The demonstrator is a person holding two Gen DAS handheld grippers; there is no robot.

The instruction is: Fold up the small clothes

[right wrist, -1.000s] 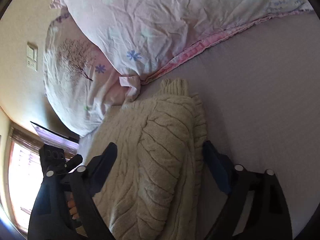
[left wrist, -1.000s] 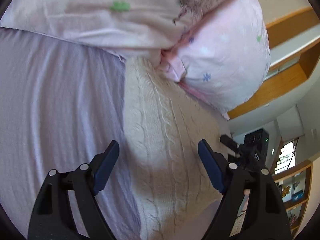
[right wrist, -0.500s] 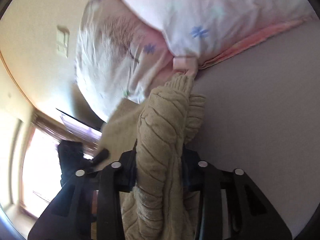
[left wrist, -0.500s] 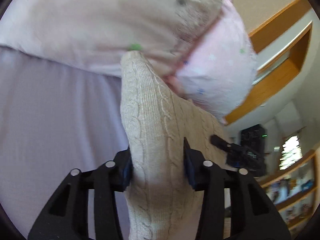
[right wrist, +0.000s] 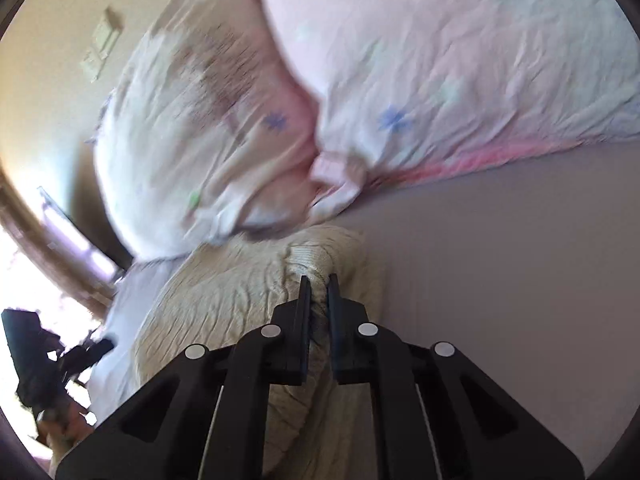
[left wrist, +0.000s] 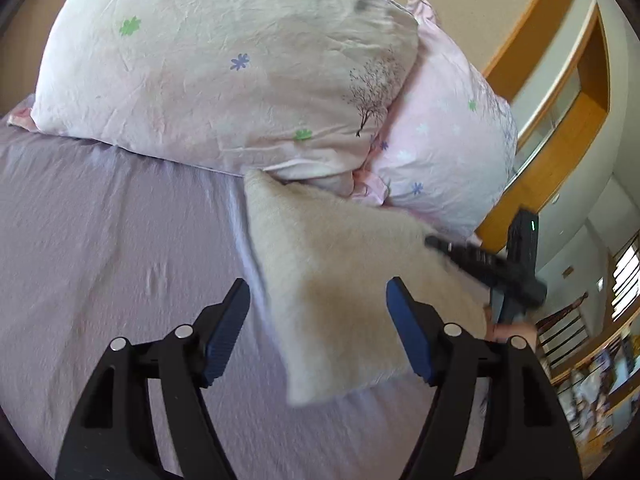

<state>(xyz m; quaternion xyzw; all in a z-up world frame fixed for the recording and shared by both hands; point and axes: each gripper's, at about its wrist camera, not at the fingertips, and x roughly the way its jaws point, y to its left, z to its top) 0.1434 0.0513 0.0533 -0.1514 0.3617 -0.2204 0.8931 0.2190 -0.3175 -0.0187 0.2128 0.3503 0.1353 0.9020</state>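
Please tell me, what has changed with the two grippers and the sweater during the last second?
The left hand-held gripper, clamped on the cream knit sweater half a second ago, has opened and let go. The right hand-held gripper closed on a sweater fold and still grips it. The pillows and the purple sheet stayed in place.

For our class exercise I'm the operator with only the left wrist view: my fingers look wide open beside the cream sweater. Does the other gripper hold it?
Observer: Yes. The right gripper is shut on a bunched fold of the sweater.
Operator: Is that fold lying flat?
Observer: No, the knit puckers upward between the fingers.
Operator: What lies beyond it?
Observer: Two pink pillows, and plain lilac sheet to the right.
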